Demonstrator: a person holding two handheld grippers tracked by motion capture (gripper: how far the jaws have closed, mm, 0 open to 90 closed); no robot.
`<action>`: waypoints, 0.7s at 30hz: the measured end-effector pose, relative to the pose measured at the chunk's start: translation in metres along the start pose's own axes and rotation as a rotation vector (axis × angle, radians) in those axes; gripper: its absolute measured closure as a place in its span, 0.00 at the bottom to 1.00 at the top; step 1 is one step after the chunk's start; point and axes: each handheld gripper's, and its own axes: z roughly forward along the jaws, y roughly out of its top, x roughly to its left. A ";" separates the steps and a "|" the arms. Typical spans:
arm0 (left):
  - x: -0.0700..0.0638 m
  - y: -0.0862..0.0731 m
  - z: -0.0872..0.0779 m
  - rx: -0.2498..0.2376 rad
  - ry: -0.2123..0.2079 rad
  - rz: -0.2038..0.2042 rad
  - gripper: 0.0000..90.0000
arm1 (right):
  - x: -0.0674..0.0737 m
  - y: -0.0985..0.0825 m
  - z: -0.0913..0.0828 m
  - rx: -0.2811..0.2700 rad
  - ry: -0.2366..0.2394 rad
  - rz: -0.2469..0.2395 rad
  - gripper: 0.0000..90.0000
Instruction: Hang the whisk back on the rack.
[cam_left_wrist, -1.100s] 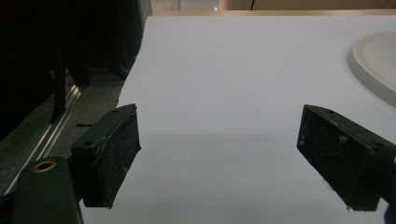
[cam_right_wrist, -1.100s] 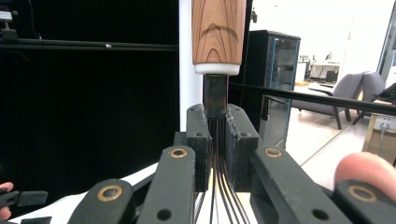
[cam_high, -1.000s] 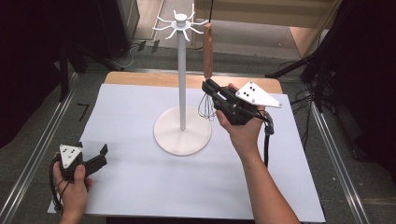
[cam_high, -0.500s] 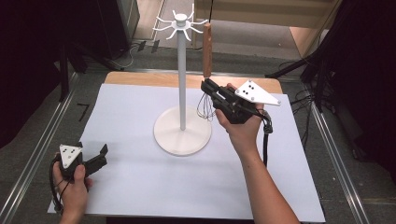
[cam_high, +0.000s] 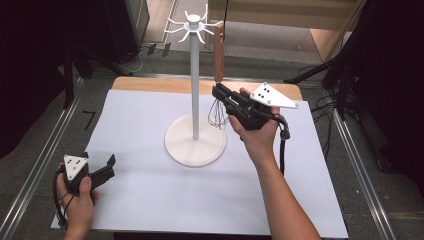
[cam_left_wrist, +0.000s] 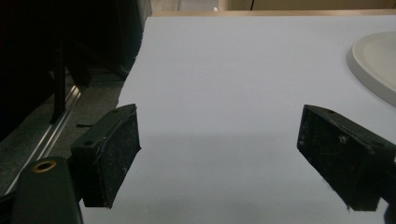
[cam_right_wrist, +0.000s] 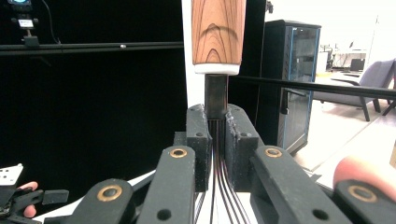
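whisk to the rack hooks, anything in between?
Nothing visible. The right gripper is shut on the whisk, which stands upright beside the stand's pole. Its wooden handle top is level with the hooks, just right of them.

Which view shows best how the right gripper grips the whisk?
The right gripper view: the right gripper is shut on the whisk wires just below its wooden handle. The high view shows the whisk upright beside the white stand, the grip hidden.
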 end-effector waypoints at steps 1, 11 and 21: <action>0.000 0.000 0.000 0.000 0.000 0.000 0.16 | 0.000 0.000 0.000 0.000 0.000 0.000 0.93; 0.000 0.000 0.000 0.002 0.000 0.001 0.16 | 0.000 -0.005 0.006 0.002 0.000 -0.007 0.93; 0.000 0.000 0.000 0.002 -0.002 0.001 0.16 | 0.000 -0.007 0.012 -0.012 -0.021 -0.032 0.93</action>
